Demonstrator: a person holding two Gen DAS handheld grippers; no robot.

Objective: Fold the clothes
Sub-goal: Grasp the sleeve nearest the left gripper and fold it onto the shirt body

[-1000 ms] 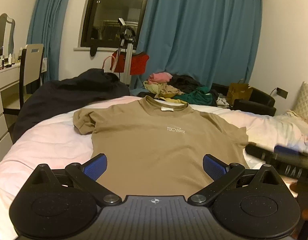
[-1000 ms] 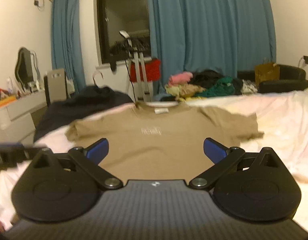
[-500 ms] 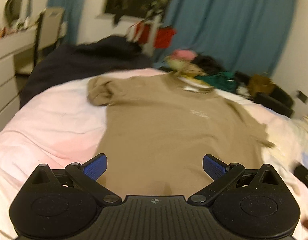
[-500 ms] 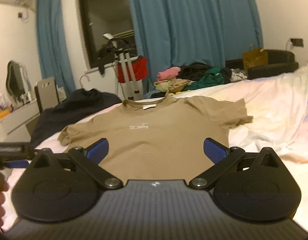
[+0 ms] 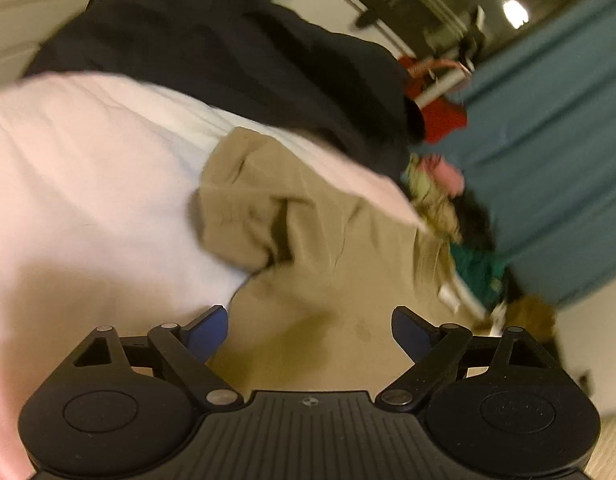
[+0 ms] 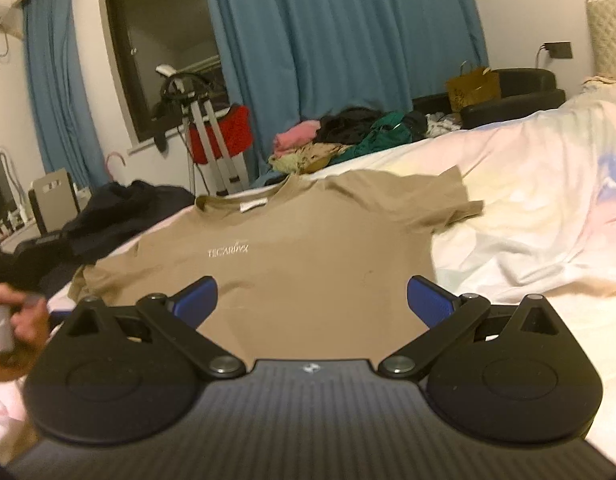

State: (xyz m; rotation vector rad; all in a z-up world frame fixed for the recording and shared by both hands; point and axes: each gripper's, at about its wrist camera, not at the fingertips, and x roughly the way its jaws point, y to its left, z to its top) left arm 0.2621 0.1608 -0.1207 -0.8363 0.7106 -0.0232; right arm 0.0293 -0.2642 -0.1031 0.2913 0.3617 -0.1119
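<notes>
- A tan, soft cotton T-shirt [image 6: 308,248] with pale chest lettering lies flat, front up, on the white rumpled bedsheet [image 6: 540,208].
- The left gripper [image 5: 310,326] hangs over its crumpled sleeve side, blue-padded fingers spread, holding nothing.
- The right gripper [image 6: 312,300] is likewise spread wide above the hem.

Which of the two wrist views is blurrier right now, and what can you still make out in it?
Left wrist view: tilted and motion-smeared, yet the tan t-shirt with its bunched sleeve and the open left gripper still read. Right wrist view: much sharper, the shirt's chest lettering is visible, warm dim room light, fisheye bending the curtains; right gripper open.
</notes>
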